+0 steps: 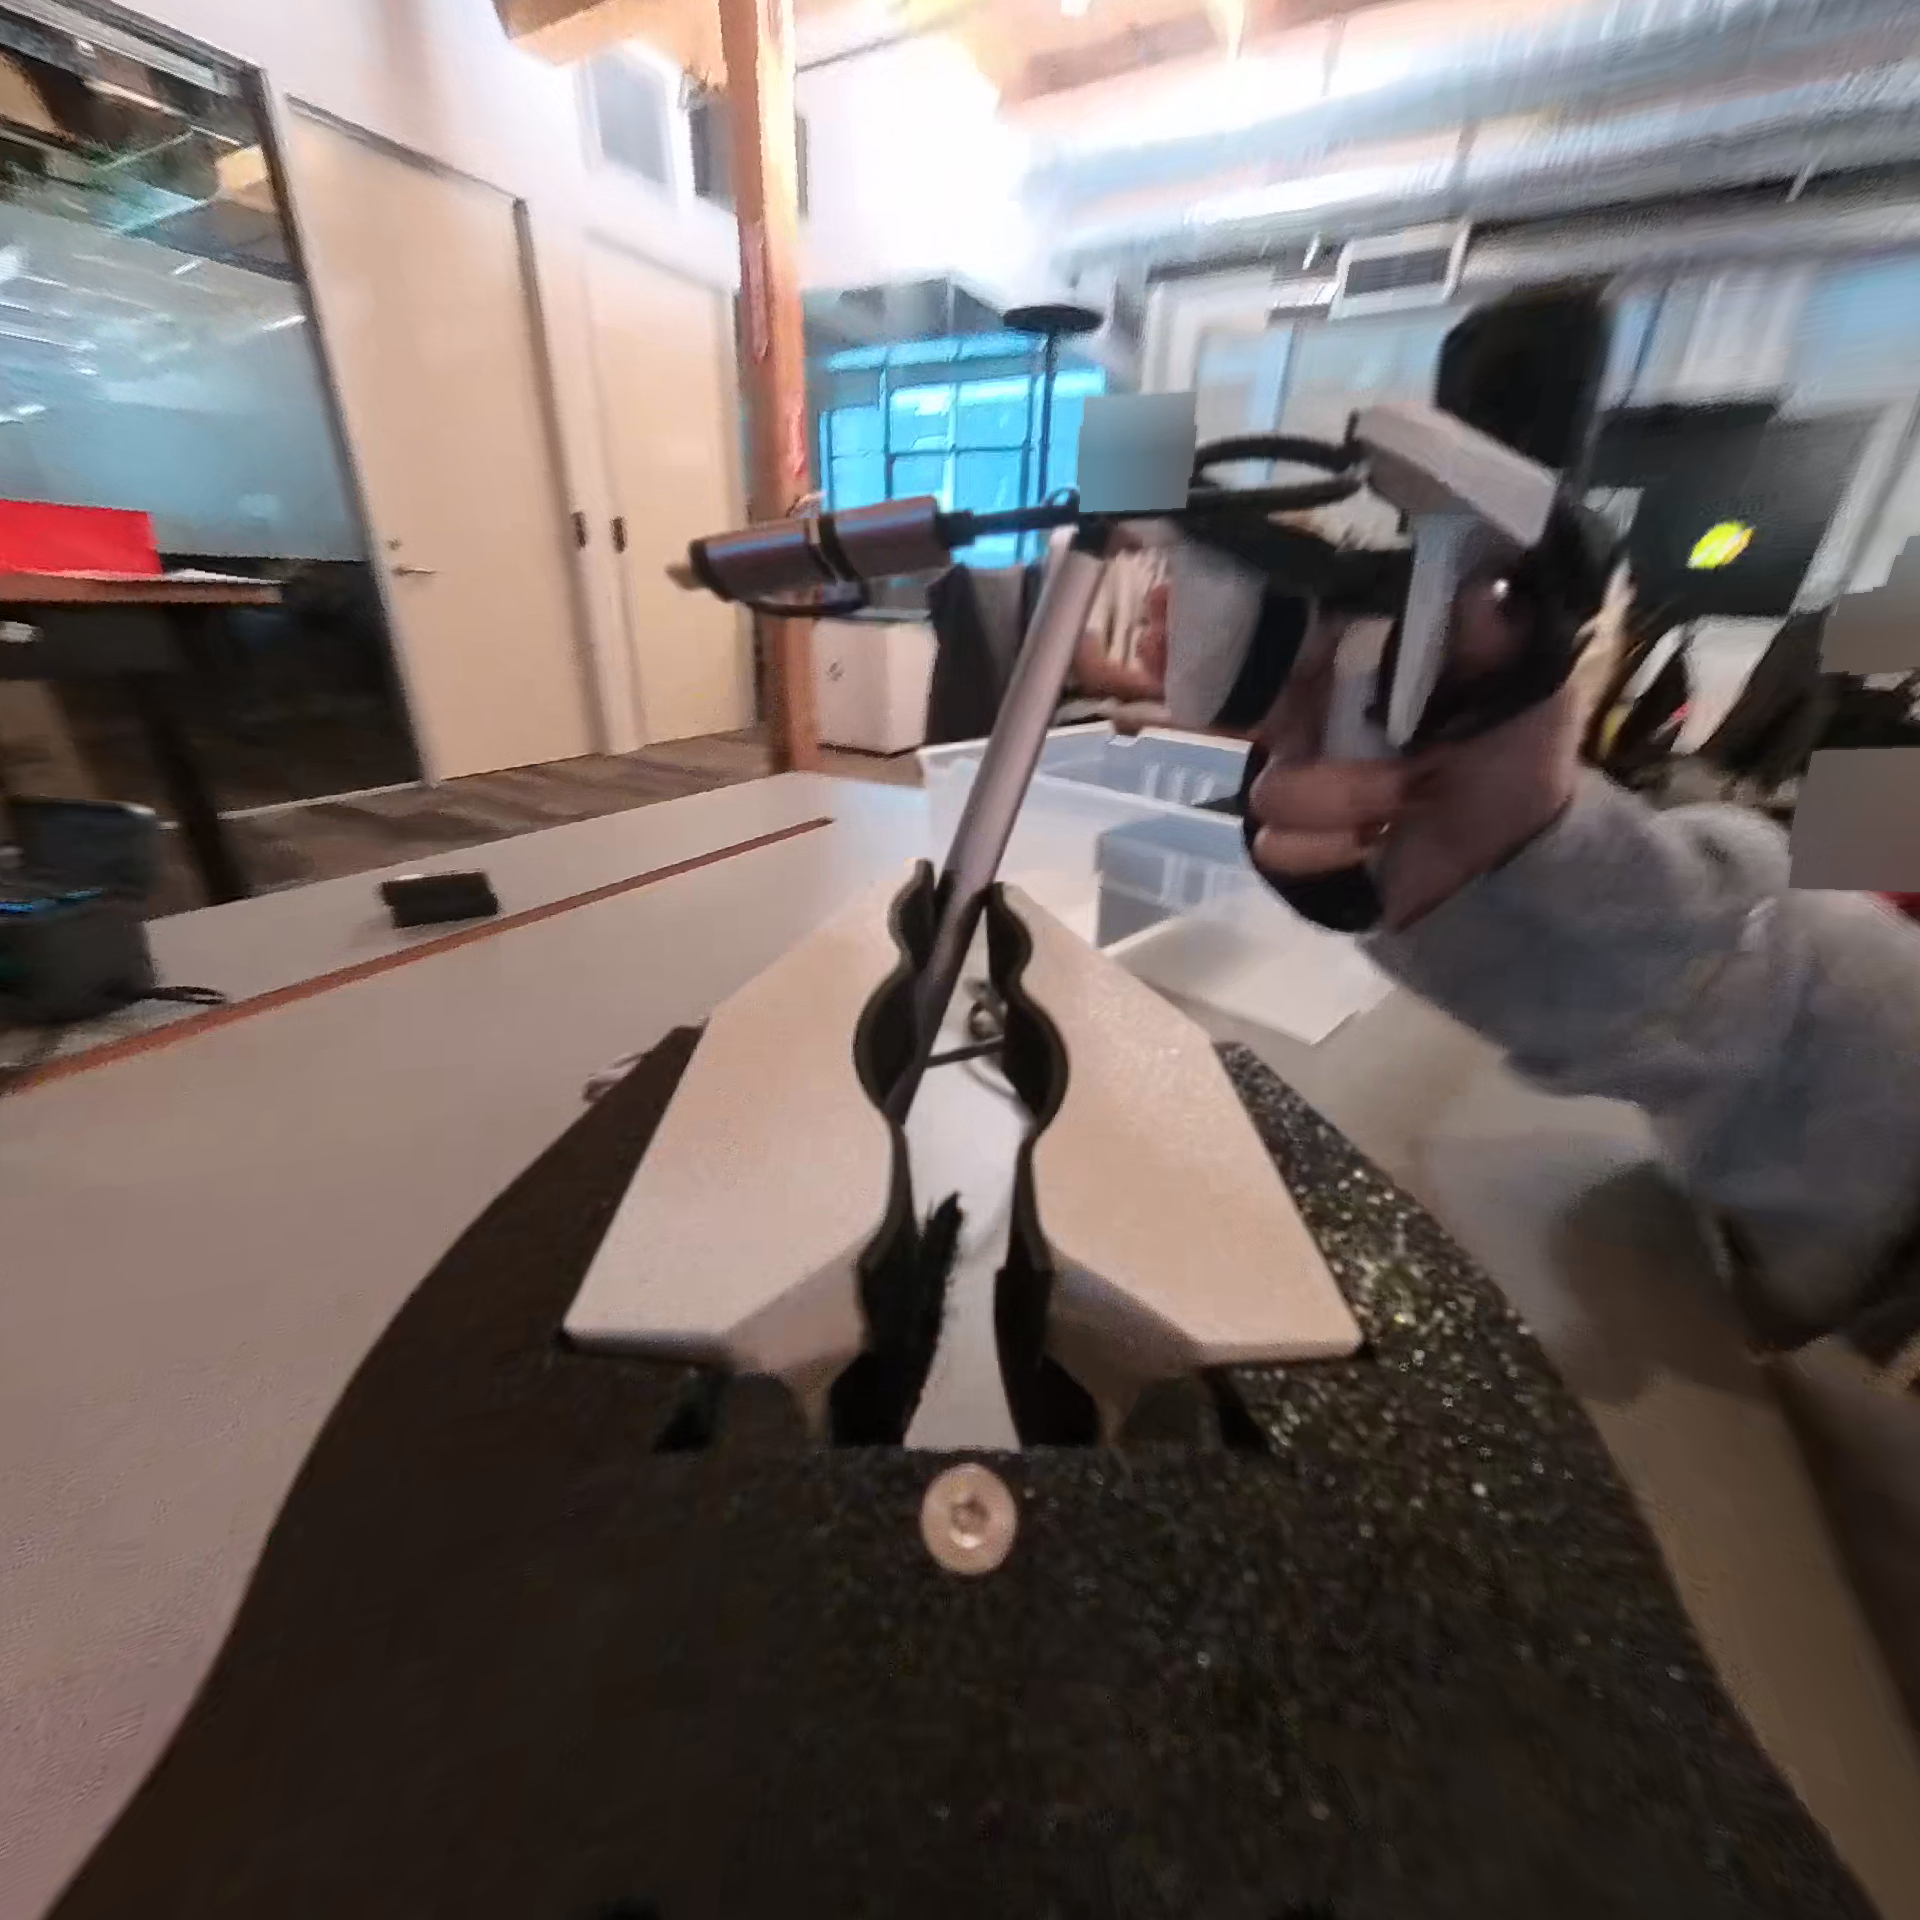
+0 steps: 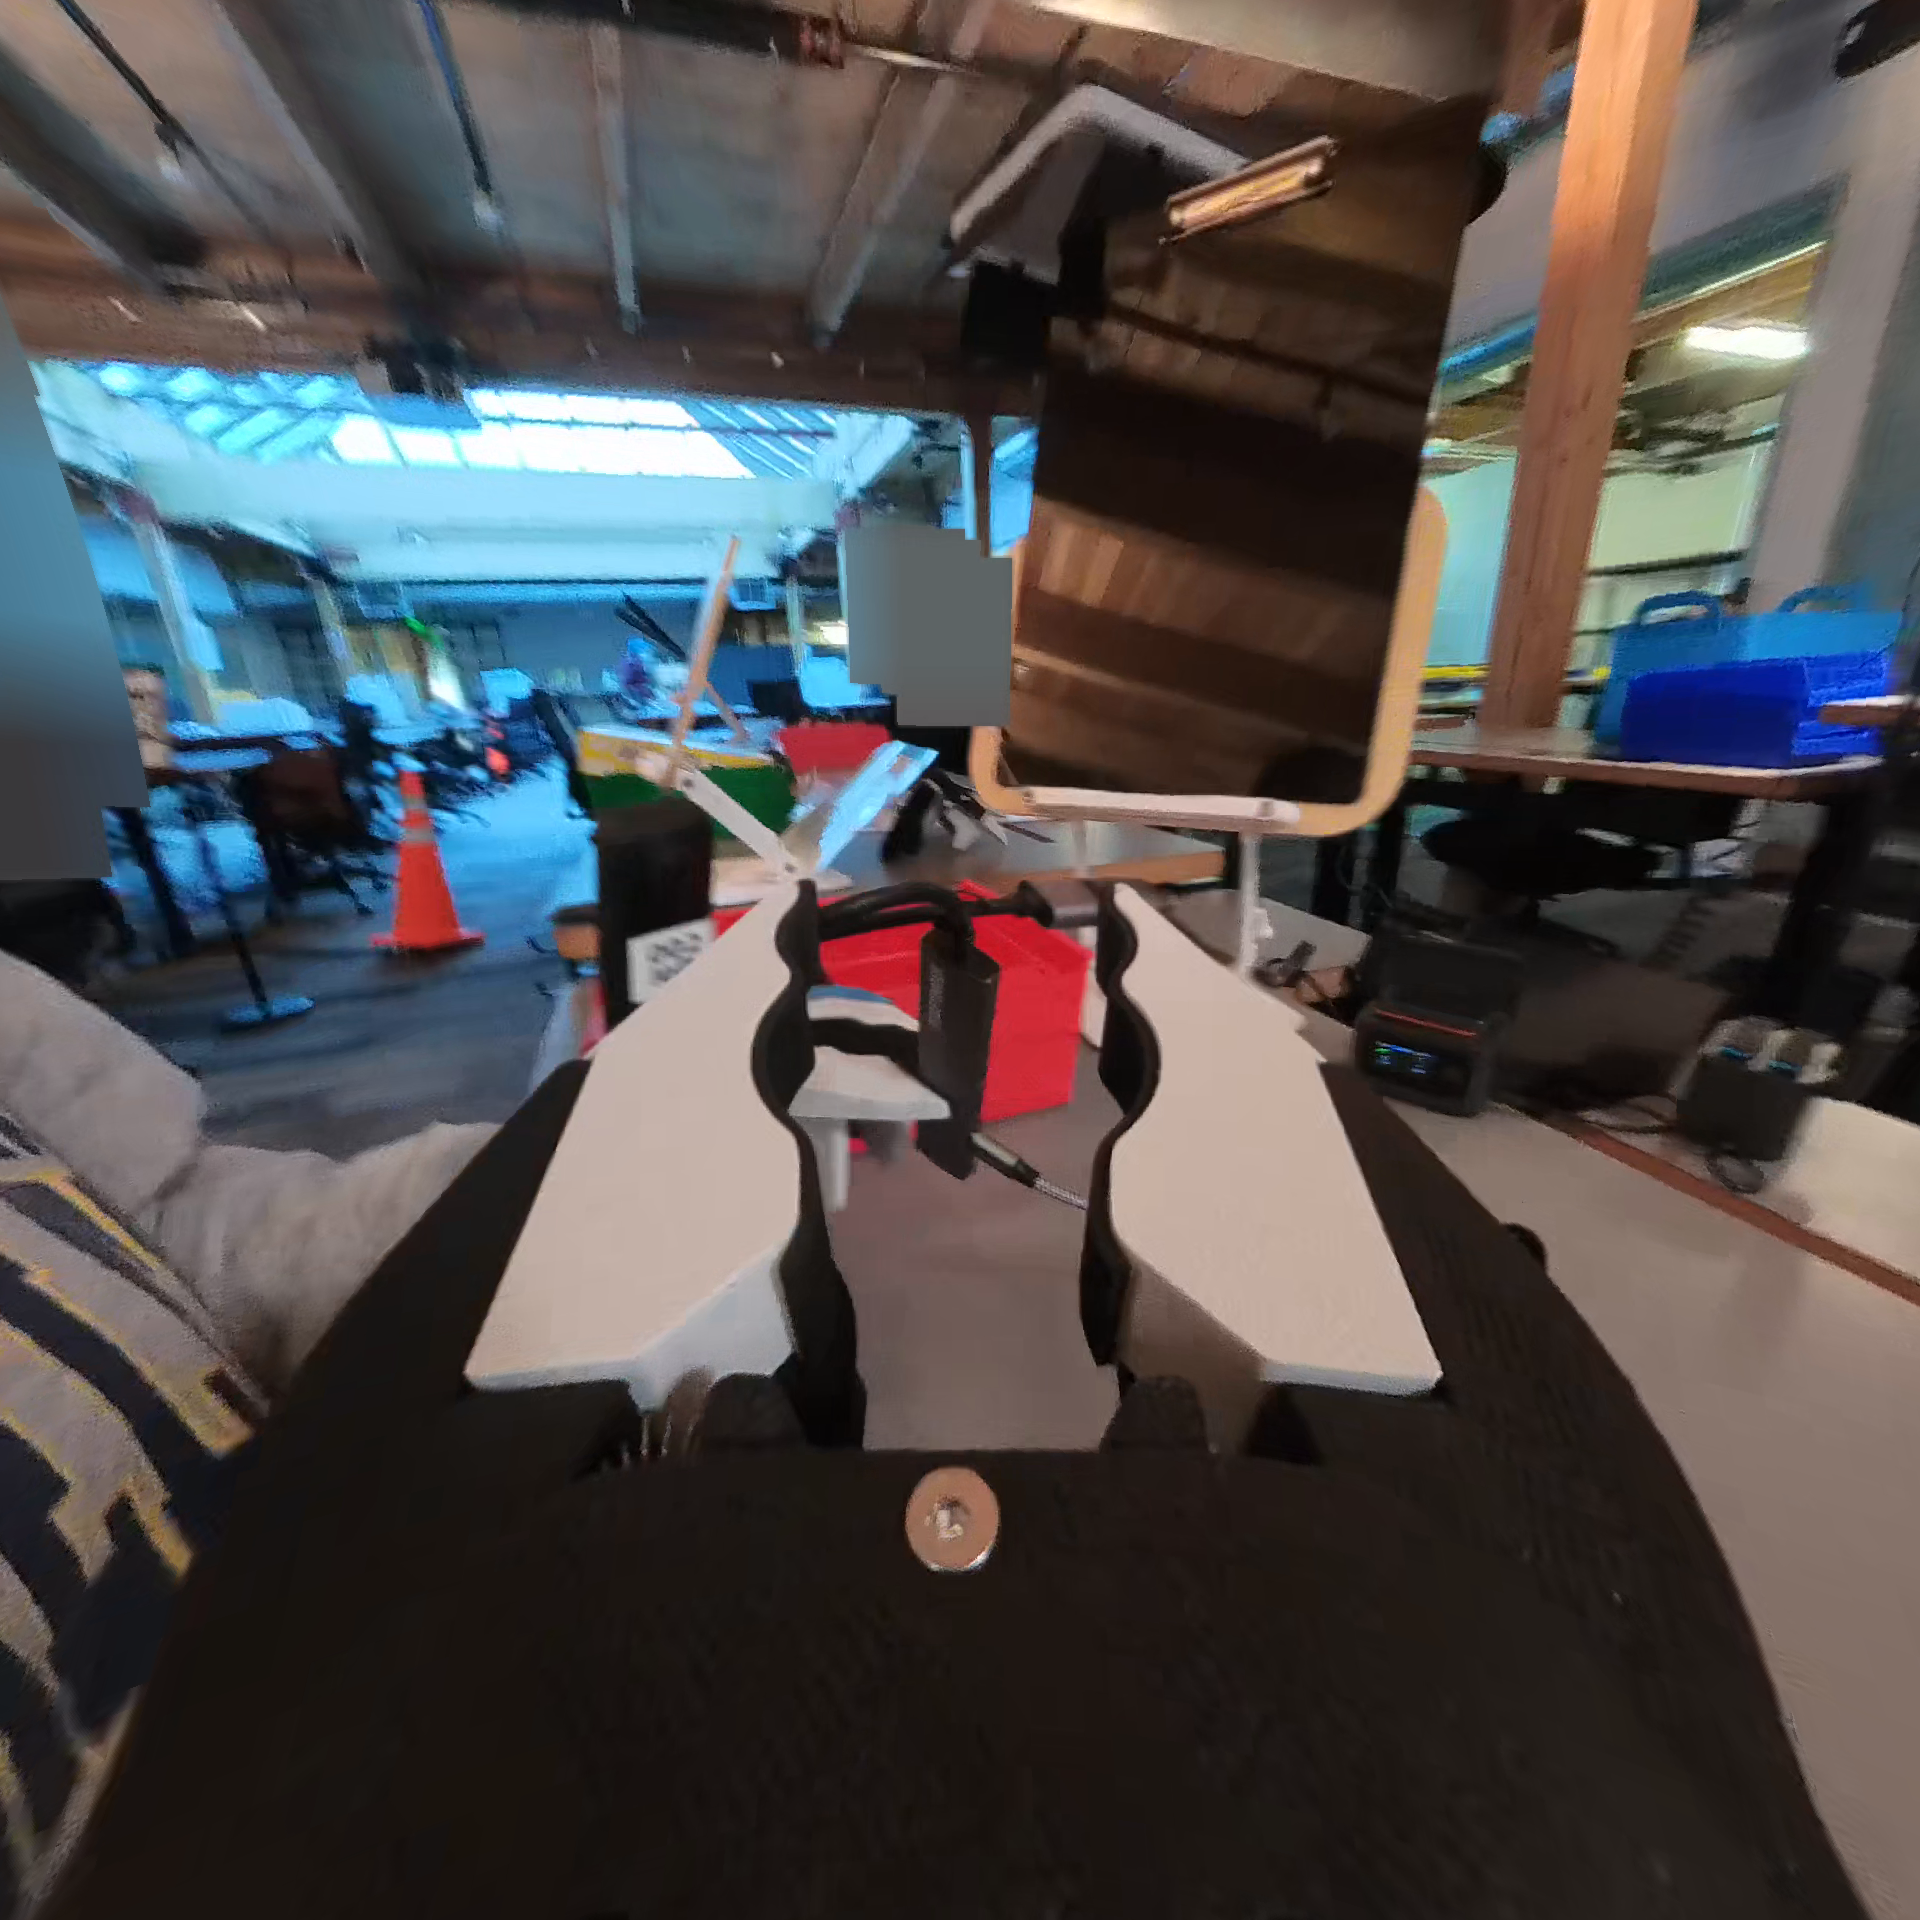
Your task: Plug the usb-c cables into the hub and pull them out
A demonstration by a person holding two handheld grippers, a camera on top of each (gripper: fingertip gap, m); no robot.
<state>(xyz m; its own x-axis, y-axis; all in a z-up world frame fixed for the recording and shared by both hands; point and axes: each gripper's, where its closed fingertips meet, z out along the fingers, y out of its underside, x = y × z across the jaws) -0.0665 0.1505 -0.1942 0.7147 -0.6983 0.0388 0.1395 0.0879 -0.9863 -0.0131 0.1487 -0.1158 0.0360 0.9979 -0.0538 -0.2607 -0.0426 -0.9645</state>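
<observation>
Two grippers: both are held above the tabletop (image 1: pixel 312 1143), and motion blur covers both views.
Left gripper (image 1: pixel 961 894): closed on the lower part of the hub (image 1: pixel 1013 769), a thin silver slab that leans toward the upper right of the frame.
Right gripper (image 2: pixel 961 896): the jaws stand well apart with nothing visibly clamped. The hub (image 2: pixel 956 1039) hangs beyond the gap.
Cable plug (image 1: pixel 821 551): a dark barrel lying across the hub's top end. Its black cable (image 1: pixel 1268 478) loops toward the right gripper. Whether it is seated cannot be told.
Second lead (image 2: pixel 1023 1169): a braided connector at the hub's lower end, reaching the right finger's inner edge.
Risk, slip: the hub is pinched only near one end, so a sideways pull on the plug would likely lever it out of the left jaws.
Risk, snag: the loose cable loop could catch on the right gripper during a pull.
Risk, port: an angled pull may bend a connector.
Surface: pale tabletop with a brown seam, clear bins (image 1: pixel 1143 790) at centre right and a small black block (image 1: pixel 436 899) at left.
Room: an open office with a wooden post (image 1: pixel 764 312), an orange cone (image 2: pixel 421 883), a red box (image 2: pixel 1029 1008) and blue crates (image 2: pixel 1756 696).
</observation>
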